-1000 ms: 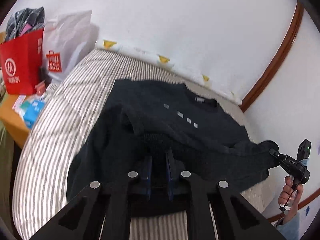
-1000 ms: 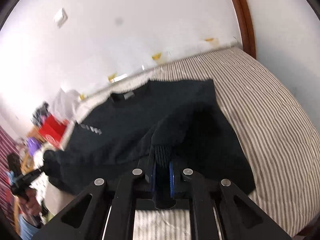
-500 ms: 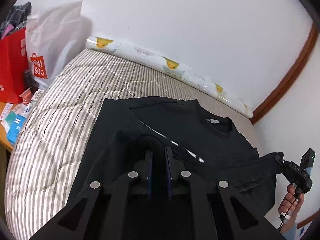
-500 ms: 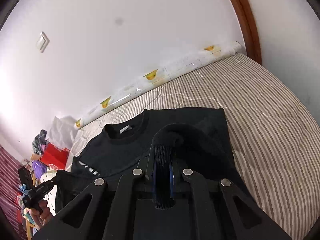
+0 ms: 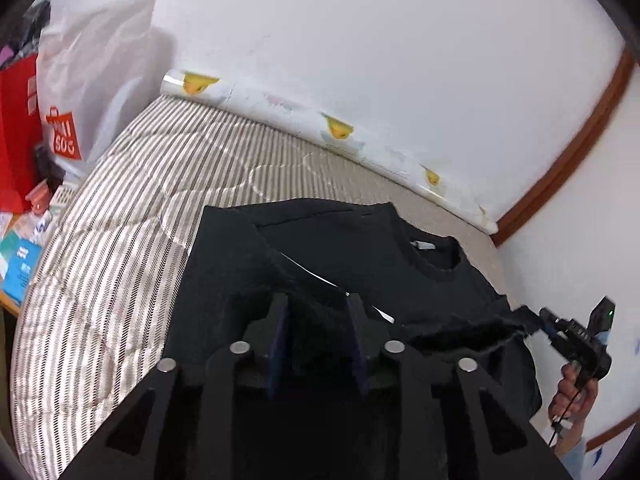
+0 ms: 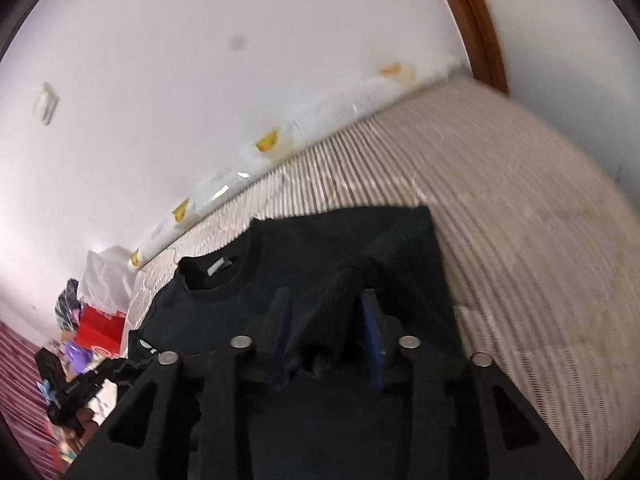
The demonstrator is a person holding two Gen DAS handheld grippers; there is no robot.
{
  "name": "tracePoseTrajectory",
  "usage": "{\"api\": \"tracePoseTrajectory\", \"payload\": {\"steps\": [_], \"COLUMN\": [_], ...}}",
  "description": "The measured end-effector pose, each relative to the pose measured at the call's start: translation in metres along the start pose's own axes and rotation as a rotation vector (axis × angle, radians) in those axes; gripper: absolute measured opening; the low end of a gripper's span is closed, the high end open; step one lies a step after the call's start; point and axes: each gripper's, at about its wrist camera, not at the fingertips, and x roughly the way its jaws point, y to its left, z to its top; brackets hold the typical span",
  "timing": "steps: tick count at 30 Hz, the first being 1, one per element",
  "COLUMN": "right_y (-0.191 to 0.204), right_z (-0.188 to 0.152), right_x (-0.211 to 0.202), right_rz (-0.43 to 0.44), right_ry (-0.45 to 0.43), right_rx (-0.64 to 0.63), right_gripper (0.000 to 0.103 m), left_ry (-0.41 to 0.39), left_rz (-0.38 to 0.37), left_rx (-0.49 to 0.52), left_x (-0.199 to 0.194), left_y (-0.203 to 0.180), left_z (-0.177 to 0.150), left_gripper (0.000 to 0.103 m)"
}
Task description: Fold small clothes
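Note:
A black sweater point(image 5: 384, 264) lies on the striped bed, its collar toward the wall; it also shows in the right wrist view point(image 6: 320, 256). My left gripper point(image 5: 318, 304) has its fingers spread, with black sweater fabric lying loose between them. My right gripper point(image 6: 326, 300) also has its fingers apart, and a ribbed black cuff point(image 6: 332, 312) lies between them. In the left wrist view the right gripper point(image 5: 576, 336) is at the far right, at the end of a stretched sleeve. In the right wrist view the left gripper point(image 6: 76, 392) is at the lower left.
The striped mattress point(image 5: 132, 216) runs to a white wall with a rolled duck-print sheet point(image 5: 280, 112) along it. A white shopping bag point(image 5: 92, 80) and a red bag point(image 5: 16, 128) stand at the left. A brown door frame point(image 6: 476, 20) is at the right.
Both grippers have opened: the fingers that were pinched on the sweater's cuffs now stand apart. The sweater has come down flatter on the bed, nearer the wall.

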Motion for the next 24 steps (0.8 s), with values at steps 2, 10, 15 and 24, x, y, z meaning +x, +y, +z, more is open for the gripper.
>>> {"api": "tracePoseTrajectory", "payload": {"steps": [2, 10, 15, 24], "right_y": [0.010, 0.038, 0.035, 0.023], "right_z": [-0.005, -0.046, -0.049, 0.001], "right_x": [-0.017, 0.007, 0.048, 0.090], "right_rz": [0.004, 0.007, -0.024, -0.131], "right_ry": [-0.021, 0.147, 0.211, 0.185], "right_rx": [-0.063, -0.228, -0.202, -0.144], "right_gripper": [0.043, 0.040, 0.029, 0.028], "left_ry": [-0.013, 0.022, 0.091, 0.091], "left_rz": [-0.022, -0.050, -0.001, 0.065], "left_rx": [0.011, 0.071, 0.141, 0.129], "left_x": [-0.009, -0.010, 0.017, 0.061], "left_y": [-0.001, -0.009, -0.021, -0.014], "left_z": [-0.005, -0.024, -0.026, 0.018], "left_gripper": [0.036, 0.047, 0.047, 0.046]}}
